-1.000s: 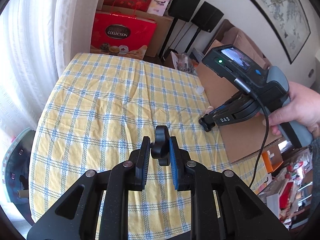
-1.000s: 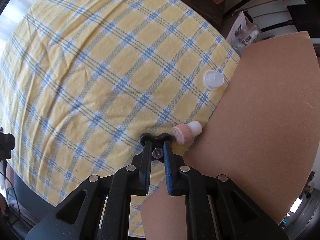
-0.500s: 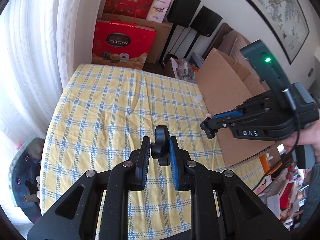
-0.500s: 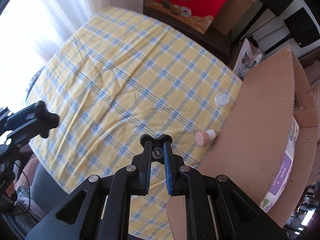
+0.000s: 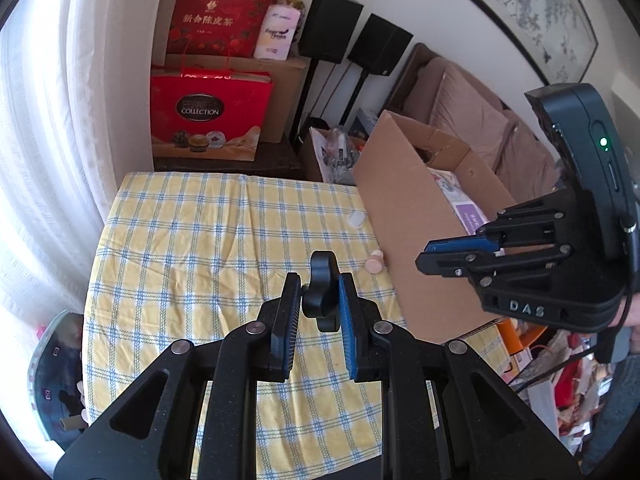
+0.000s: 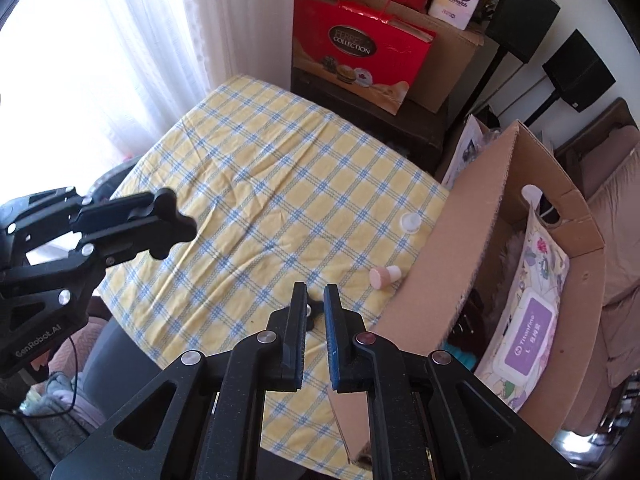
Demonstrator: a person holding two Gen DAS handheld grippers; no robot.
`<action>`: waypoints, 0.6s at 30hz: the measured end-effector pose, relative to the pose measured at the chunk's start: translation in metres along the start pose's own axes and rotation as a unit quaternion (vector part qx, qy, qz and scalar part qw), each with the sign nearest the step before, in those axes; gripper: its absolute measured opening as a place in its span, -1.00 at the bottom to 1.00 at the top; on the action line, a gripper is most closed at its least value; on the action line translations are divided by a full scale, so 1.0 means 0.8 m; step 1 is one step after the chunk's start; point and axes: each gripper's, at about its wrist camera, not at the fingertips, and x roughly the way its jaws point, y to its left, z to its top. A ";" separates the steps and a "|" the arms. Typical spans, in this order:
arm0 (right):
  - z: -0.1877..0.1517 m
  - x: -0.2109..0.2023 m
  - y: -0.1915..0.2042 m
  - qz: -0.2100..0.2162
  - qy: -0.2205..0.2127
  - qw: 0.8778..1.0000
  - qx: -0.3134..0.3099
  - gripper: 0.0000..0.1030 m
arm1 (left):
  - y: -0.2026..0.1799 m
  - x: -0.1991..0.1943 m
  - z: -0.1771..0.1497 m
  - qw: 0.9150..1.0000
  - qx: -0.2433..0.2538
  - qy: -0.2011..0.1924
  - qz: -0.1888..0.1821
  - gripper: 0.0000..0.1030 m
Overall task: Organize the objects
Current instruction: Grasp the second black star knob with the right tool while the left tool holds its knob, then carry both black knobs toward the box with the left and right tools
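Observation:
My left gripper (image 5: 320,282) is shut on a black lobed knob (image 5: 321,296) and hangs high above the yellow-and-blue checked tablecloth (image 5: 208,248). The right wrist view shows that same knob (image 6: 168,224) at its left. My right gripper (image 6: 315,294) is shut, with a small black screw knob (image 6: 310,313) pinched between its fingertips. It hovers over the table's near right edge, beside the open cardboard box (image 6: 460,264). A pink stopper with a white tip (image 6: 384,276) lies on the cloth against the box wall. A white cap (image 6: 410,222) sits farther back.
The box holds a floral pack of wipes with a purple label (image 6: 528,320). Red gift bags (image 5: 208,116), a carton and two black speakers (image 5: 356,44) stand behind the table. White curtains hang at the left, and a sofa with cushions (image 5: 468,120) is behind the box.
Both grippers have risen well above the table, each still shut on its black knob. The right one has tipped up from the cloth, so the box's inside and the room now show.

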 end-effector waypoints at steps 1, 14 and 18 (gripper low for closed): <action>-0.001 0.003 0.002 -0.002 0.002 1.000 0.001 -0.75 | 0.000 0.000 0.001 1.000 0.001 -0.001 0.003 -0.66; -0.015 0.104 0.020 -0.011 0.027 0.997 0.071 -0.08 | 0.036 0.007 -0.031 0.999 -0.016 0.010 0.040 -0.66; -0.021 0.127 0.007 -0.005 0.045 0.993 0.108 0.02 | 0.042 0.012 -0.037 0.999 -0.021 0.013 0.038 -0.66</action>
